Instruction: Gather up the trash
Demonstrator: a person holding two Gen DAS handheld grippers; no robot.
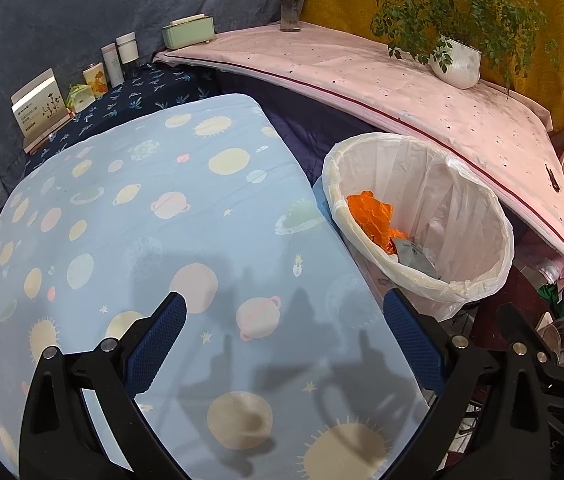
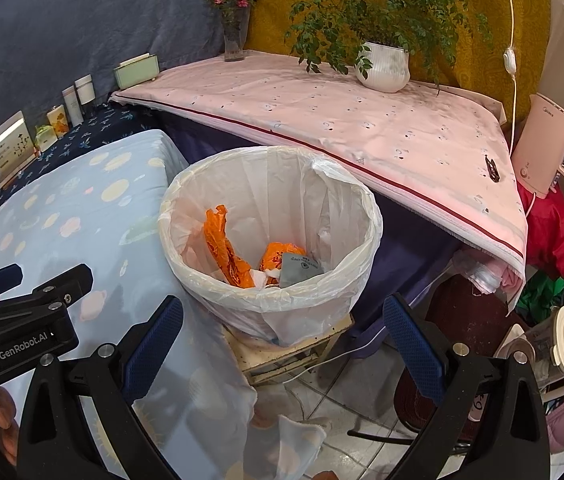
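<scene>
Blue-padded left claw (image 1: pixel 283 338) agape, right claw (image 2: pixel 282 340) agape

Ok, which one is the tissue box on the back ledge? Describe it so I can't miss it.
Start at the pink cloth-covered table with the potted plant. At its left corner, past the glass flower vase, sits the pale green tissue box. Unlike the upright white bottles left of it, it is low, wide and rectangular.
</scene>
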